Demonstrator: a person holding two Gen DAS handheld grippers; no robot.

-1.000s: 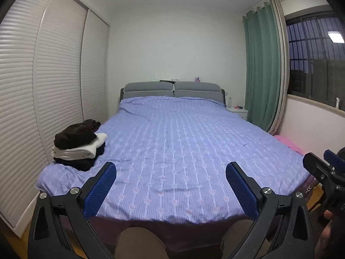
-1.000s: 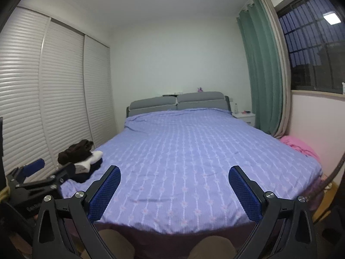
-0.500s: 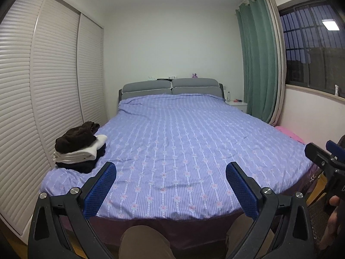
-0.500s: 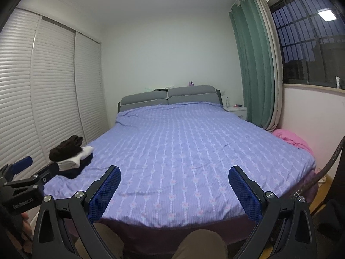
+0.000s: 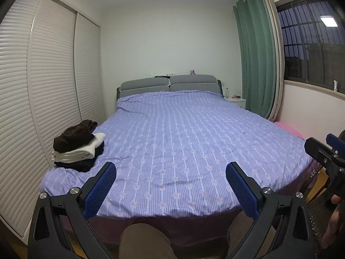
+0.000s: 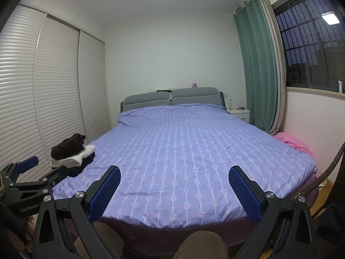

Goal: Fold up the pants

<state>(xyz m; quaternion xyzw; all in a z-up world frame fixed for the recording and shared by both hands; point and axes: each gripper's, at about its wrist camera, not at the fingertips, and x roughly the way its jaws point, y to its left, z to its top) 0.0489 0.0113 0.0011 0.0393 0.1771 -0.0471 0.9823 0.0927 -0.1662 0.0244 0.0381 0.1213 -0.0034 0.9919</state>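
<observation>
A pile of folded clothes (image 5: 78,145) lies at the left near corner of the bed (image 5: 183,142): dark brown on top, white in the middle, black below. It also shows in the right wrist view (image 6: 72,152). My left gripper (image 5: 171,171) is open and empty, held above the foot of the bed. My right gripper (image 6: 174,174) is open and empty, beside it to the right. Each gripper shows at the edge of the other's view. No loose pants show on the purple striped cover.
White louvered wardrobe doors (image 5: 32,99) run along the left. A grey headboard (image 5: 169,83), a white nightstand (image 5: 235,101), green curtains (image 5: 256,60) and a barred window stand at the back and right. A pink cloth (image 6: 294,142) lies beside the bed's right edge. My knees are below.
Both grippers have drawn back and tilted up a little; the bed sits lower and farther in both views. Both stay open and empty.
</observation>
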